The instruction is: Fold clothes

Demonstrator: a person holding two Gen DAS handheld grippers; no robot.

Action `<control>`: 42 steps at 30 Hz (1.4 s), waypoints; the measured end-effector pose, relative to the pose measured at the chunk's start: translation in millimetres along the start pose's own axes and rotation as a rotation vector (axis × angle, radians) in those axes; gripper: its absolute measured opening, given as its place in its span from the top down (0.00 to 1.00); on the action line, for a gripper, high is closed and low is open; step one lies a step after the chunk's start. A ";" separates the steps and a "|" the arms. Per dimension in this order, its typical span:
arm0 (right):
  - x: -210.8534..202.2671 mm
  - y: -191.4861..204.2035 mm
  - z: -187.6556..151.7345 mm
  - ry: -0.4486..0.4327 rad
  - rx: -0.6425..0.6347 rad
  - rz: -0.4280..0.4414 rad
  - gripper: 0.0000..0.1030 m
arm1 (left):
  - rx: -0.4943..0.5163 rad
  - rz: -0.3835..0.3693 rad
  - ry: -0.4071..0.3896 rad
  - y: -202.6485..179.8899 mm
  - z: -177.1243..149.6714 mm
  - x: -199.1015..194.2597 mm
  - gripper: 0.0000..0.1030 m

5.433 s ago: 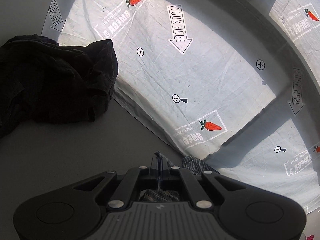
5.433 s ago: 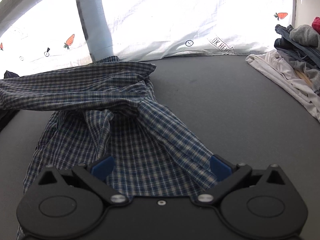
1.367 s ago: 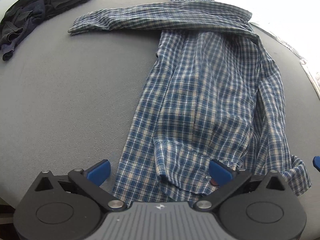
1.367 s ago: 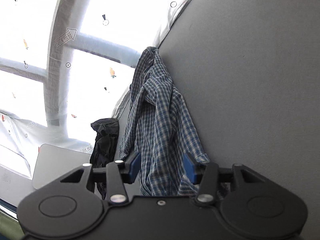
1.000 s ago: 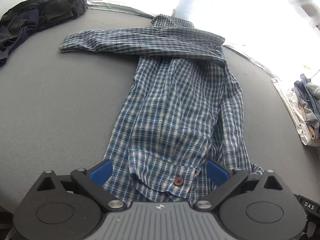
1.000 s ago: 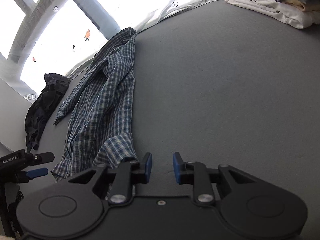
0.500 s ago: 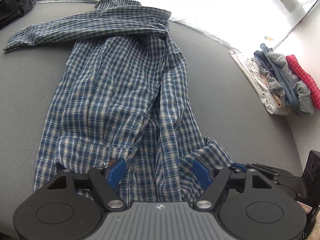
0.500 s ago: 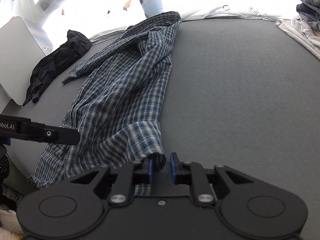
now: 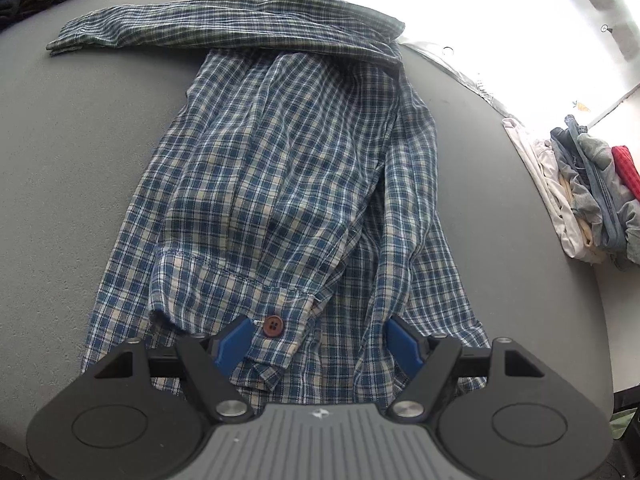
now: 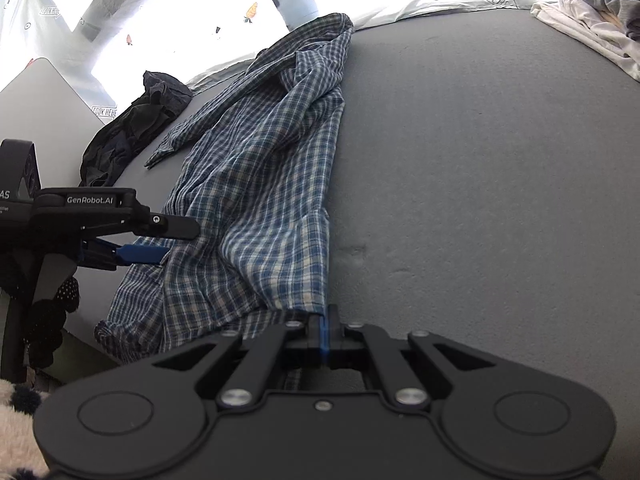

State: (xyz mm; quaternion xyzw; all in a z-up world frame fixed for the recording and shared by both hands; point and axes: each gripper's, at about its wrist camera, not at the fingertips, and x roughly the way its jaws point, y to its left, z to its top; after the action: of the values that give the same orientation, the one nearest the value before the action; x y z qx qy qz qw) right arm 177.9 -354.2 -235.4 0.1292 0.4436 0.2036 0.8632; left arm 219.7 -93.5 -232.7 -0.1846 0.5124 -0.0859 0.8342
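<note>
Plaid shirt (image 9: 280, 168) lying lengthwise on the grey table (image 9: 80, 152), collar end at the far edge and hem nearest you, one sleeve (image 9: 192, 28) stretched across the top toward the left. Your left gripper (image 9: 320, 340) hovers low over the hem with its jaws spread; the blue pads stand on either side of a cuff bearing a brown button (image 9: 273, 325), and they are not pressing on the cloth. Your right gripper (image 10: 323, 330) sits at the shirt's right hem corner with its jaws pressed together, pinching the fabric edge between the pads. In the right wrist view the left gripper (image 10: 156, 242) reaches in from the left, over the near part of the shirt (image 10: 256, 184). Dark clothes (image 10: 132, 132) lie heaped at the far left of the table; a stack of folded garments (image 9: 580, 192) rests at the right edge.
</note>
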 end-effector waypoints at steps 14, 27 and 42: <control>1.5 1.9 -3.2 0.001 0.045 -0.006 1.00 | 0.148 -0.085 0.049 -22.3 -24.0 -10.4 0.59; -0.4 -2.9 -4.0 -0.009 0.080 -0.004 1.00 | 0.083 -0.164 0.056 -13.2 -24.7 -26.5 1.00; 3.0 -0.9 11.2 0.063 0.058 -0.004 0.91 | 0.105 -0.077 0.152 -2.3 -22.0 -7.4 0.84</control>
State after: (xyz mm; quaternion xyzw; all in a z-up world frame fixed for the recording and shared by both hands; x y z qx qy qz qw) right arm 188.9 -354.1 -231.5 0.1467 0.4765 0.1929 0.8451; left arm 196.9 -98.0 -234.6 -0.1532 0.5618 -0.1581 0.7975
